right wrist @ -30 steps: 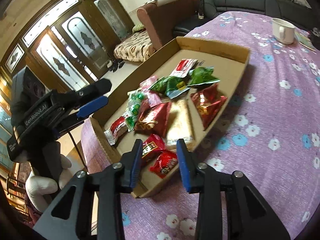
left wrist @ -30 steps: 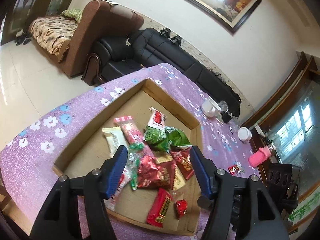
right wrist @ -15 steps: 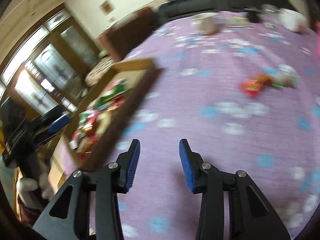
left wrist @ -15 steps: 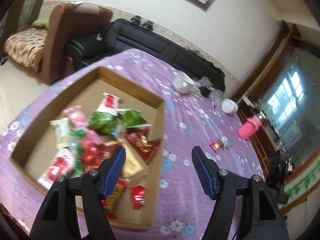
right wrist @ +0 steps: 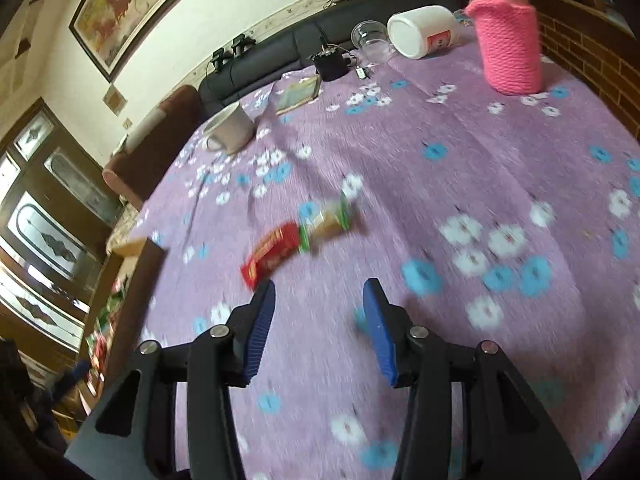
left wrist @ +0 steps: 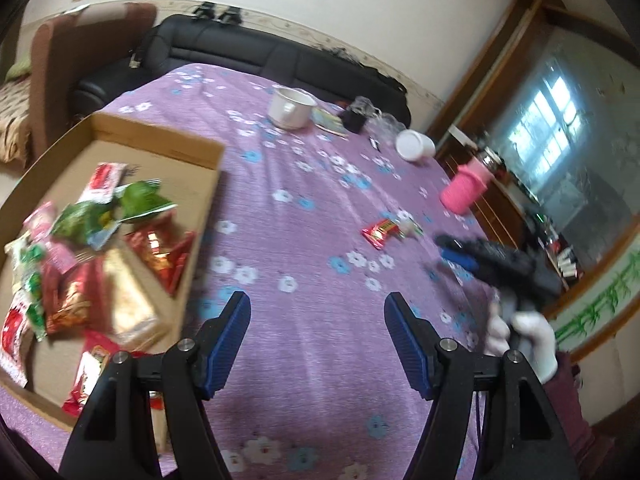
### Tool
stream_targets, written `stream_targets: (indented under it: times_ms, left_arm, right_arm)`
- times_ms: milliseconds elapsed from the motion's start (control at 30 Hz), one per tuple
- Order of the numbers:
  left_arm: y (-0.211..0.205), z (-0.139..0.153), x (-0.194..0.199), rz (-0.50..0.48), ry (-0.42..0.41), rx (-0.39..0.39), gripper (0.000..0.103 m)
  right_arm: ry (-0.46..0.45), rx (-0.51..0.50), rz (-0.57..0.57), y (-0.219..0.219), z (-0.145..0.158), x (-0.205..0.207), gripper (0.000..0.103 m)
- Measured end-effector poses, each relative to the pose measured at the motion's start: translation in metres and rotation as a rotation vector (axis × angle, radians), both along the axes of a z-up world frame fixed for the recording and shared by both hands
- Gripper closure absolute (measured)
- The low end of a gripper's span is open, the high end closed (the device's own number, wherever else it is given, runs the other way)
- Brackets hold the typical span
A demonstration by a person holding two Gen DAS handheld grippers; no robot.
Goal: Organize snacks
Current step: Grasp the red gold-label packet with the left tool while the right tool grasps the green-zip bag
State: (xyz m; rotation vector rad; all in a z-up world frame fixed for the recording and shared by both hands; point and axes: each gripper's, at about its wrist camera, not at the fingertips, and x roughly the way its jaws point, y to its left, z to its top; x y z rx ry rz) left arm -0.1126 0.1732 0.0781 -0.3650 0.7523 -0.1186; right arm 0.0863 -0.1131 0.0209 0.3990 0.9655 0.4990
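Note:
A shallow cardboard tray (left wrist: 160,140) at the left holds several snack packets (left wrist: 120,272), red, green and gold. Two loose snacks lie on the purple flowered tablecloth: a red packet (right wrist: 272,254) and a tan one with green ends (right wrist: 328,222); the red one also shows in the left wrist view (left wrist: 378,232). My right gripper (right wrist: 318,304) is open and empty, just short of the red packet. My left gripper (left wrist: 318,320) is open and empty over bare cloth, to the right of the tray.
A white mug (right wrist: 230,128), a booklet (right wrist: 298,94), a small black object (right wrist: 330,64), a clear cup (right wrist: 370,38), a white jar on its side (right wrist: 424,30) and a pink knit-covered bottle (right wrist: 510,48) stand at the far side. A black sofa (left wrist: 240,48) is behind.
Both grippers have swung right, away from the tray. The right one now faces the two loose snacks, which are much closer. Both have stayed open.

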Motion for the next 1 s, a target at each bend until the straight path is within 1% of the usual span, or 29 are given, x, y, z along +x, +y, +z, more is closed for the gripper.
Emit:
stream_targets:
  times_ms: [100, 167, 267, 333, 500, 533, 600, 667, 700, 767, 867, 1000]
  left_arm:
    - [-0.013, 0.006, 0.006, -0.023, -0.007, 0.047, 0.034]
    - [-0.023, 0.01, 0.015, -0.047, -0.012, 0.086, 0.034]
    - [-0.034, 0.011, 0.03, -0.078, -0.012, 0.111, 0.034]
    - [-0.043, 0.009, 0.045, -0.103, -0.003, 0.125, 0.034]
    - [-0.071, -0.005, 0.093, -0.179, 0.025, 0.141, 0.034]
    - [-0.075, -0.007, 0.1, -0.186, 0.032, 0.147, 0.034]
    - [-0.087, -0.016, 0.12, -0.219, 0.048, 0.163, 0.034]
    - [-0.097, -0.021, 0.134, -0.245, 0.059, 0.184, 0.034]
    - [-0.104, -0.026, 0.145, -0.256, 0.071, 0.208, 0.034]
    - [-0.115, -0.034, 0.159, -0.281, 0.086, 0.225, 0.034]
    - [-0.128, -0.041, 0.177, -0.308, 0.098, 0.26, 0.034]
    - [-0.143, -0.05, 0.196, -0.345, 0.104, 0.316, 0.034]
  right_arm:
    - [0.021, 0.002, -0.012, 0.013, -0.009, 0.023, 0.056]
    - [0.029, -0.016, -0.024, 0.023, -0.015, 0.037, 0.056]
    - [0.021, -0.043, -0.026, 0.033, -0.018, 0.046, 0.056]
    - [0.025, -0.061, -0.025, 0.038, -0.023, 0.05, 0.056]
    - [-0.01, -0.064, -0.032, 0.039, -0.026, 0.06, 0.056]
    - [-0.019, -0.067, -0.032, 0.038, -0.027, 0.062, 0.059]
    - [-0.028, -0.084, -0.036, 0.036, -0.029, 0.067, 0.074]
    - [-0.017, -0.053, -0.027, 0.031, -0.033, 0.07, 0.081]
    - [-0.005, -0.031, -0.03, 0.026, -0.034, 0.072, 0.082]
    - [0.011, 0.0, -0.029, 0.02, -0.034, 0.074, 0.083]
    - [0.015, -0.003, -0.037, 0.015, -0.032, 0.073, 0.083]
    - [0.022, 0.023, -0.047, 0.008, -0.031, 0.073, 0.083]
